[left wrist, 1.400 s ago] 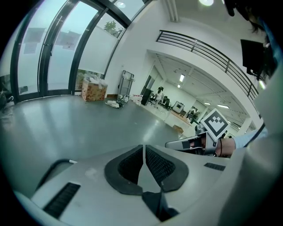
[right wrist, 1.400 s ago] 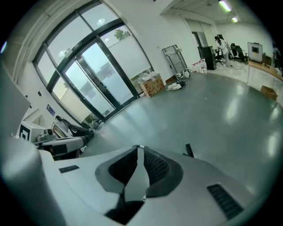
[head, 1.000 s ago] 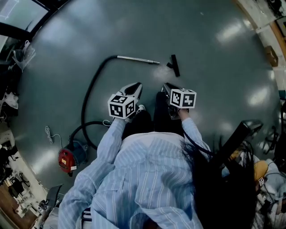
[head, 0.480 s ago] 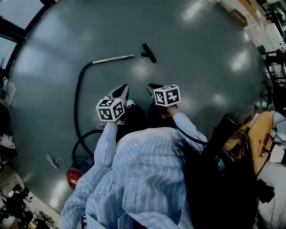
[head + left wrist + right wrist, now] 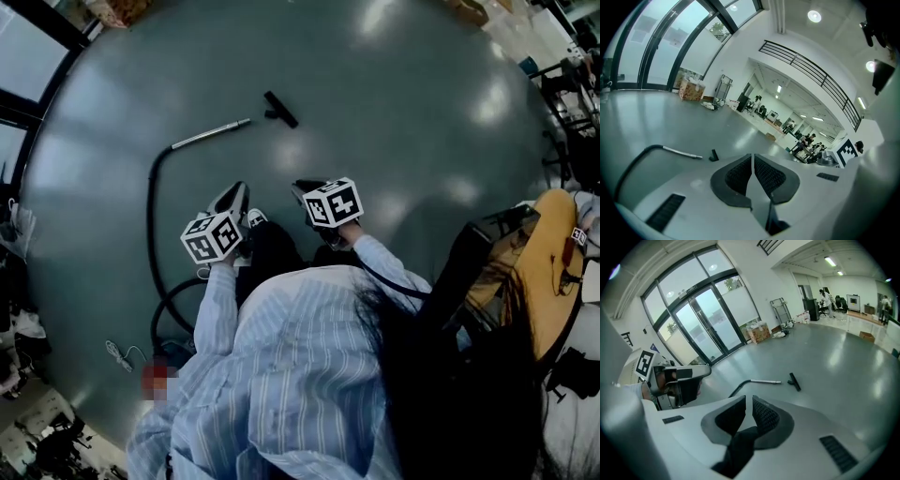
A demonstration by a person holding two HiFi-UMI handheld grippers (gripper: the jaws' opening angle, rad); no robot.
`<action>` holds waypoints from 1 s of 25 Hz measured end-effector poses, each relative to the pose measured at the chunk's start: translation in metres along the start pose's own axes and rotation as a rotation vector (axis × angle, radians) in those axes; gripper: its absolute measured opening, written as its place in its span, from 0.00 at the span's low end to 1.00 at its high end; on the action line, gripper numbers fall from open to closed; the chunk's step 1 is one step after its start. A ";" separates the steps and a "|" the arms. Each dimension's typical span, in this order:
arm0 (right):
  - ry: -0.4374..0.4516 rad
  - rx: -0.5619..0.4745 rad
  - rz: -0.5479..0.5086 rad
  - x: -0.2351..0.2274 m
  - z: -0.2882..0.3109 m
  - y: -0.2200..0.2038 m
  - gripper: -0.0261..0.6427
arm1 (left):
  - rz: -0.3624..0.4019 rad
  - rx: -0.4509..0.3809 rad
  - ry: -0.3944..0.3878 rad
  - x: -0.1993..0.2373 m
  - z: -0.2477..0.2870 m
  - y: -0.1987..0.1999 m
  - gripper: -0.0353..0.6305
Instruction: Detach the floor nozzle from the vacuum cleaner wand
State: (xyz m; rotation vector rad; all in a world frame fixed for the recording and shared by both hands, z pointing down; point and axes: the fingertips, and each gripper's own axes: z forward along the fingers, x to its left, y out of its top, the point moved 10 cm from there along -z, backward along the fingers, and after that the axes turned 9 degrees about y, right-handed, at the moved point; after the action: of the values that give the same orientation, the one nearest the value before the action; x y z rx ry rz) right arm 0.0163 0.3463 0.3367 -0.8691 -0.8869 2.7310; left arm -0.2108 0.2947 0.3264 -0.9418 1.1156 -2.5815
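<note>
- The small black floor nozzle (image 5: 280,110) lies just off the silver metal wand (image 5: 211,134), apparently detached already.
- The left gripper (image 5: 752,159) and the right gripper (image 5: 749,404) are closed and empty.

Both arms, the left sleeve (image 5: 217,298) and right sleeve (image 5: 386,268) striped, reach forward side by side ahead of the torso. The left gripper (image 5: 236,190) and right gripper (image 5: 302,187) point ahead and downward, tips close to each other. Each pair of jaws stands nearly together, with nothing between them.
</note>
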 end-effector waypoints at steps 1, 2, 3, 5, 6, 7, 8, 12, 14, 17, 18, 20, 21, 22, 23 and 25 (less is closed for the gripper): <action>-0.001 -0.001 0.000 -0.006 -0.015 -0.012 0.11 | -0.006 -0.001 -0.003 -0.016 -0.001 -0.011 0.09; -0.002 -0.003 0.004 -0.013 -0.030 -0.024 0.11 | -0.011 -0.001 -0.007 -0.033 -0.001 -0.023 0.09; -0.002 -0.007 0.011 -0.020 -0.046 -0.037 0.11 | -0.014 0.000 -0.013 -0.052 -0.002 -0.036 0.09; -0.003 -0.011 0.017 -0.035 -0.075 -0.060 0.11 | -0.022 0.006 -0.026 -0.088 -0.003 -0.064 0.09; -0.001 -0.010 0.015 -0.042 -0.088 -0.072 0.11 | -0.026 0.010 -0.032 -0.105 -0.004 -0.079 0.09; 0.005 -0.007 0.010 -0.048 -0.100 -0.082 0.11 | -0.027 0.016 -0.036 -0.121 -0.005 -0.093 0.09; 0.012 -0.002 0.004 -0.052 -0.109 -0.091 0.11 | -0.026 0.022 -0.036 -0.134 -0.008 -0.106 0.09; 0.080 0.027 -0.028 -0.053 -0.123 -0.111 0.11 | -0.026 0.015 0.022 -0.156 -0.030 -0.135 0.09; 0.115 0.035 -0.038 -0.048 -0.120 -0.117 0.11 | -0.039 -0.008 0.052 -0.155 -0.044 -0.141 0.09; 0.141 0.039 -0.047 -0.040 -0.116 -0.126 0.11 | -0.065 -0.026 0.068 -0.151 -0.056 -0.152 0.09; 0.152 0.041 -0.052 -0.038 -0.116 -0.128 0.11 | -0.071 -0.030 0.076 -0.150 -0.060 -0.156 0.09; 0.172 0.044 -0.060 -0.034 -0.116 -0.130 0.11 | -0.075 -0.037 0.090 -0.152 -0.065 -0.161 0.09; 0.178 0.047 -0.062 -0.033 -0.117 -0.131 0.11 | -0.074 -0.039 0.093 -0.155 -0.067 -0.162 0.09; 0.183 0.051 -0.061 -0.032 -0.117 -0.132 0.11 | -0.071 -0.041 0.092 -0.157 -0.067 -0.162 0.09; 0.190 0.057 -0.060 -0.032 -0.118 -0.133 0.11 | -0.069 -0.043 0.090 -0.160 -0.068 -0.162 0.09; 0.201 0.067 -0.062 -0.029 -0.120 -0.137 0.11 | -0.063 -0.047 0.083 -0.165 -0.070 -0.161 0.09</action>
State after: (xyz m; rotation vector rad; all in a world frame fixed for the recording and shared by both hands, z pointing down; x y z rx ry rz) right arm 0.1021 0.5082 0.3506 -1.0613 -0.7658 2.5488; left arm -0.1108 0.5140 0.3234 -0.9012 1.1913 -2.6790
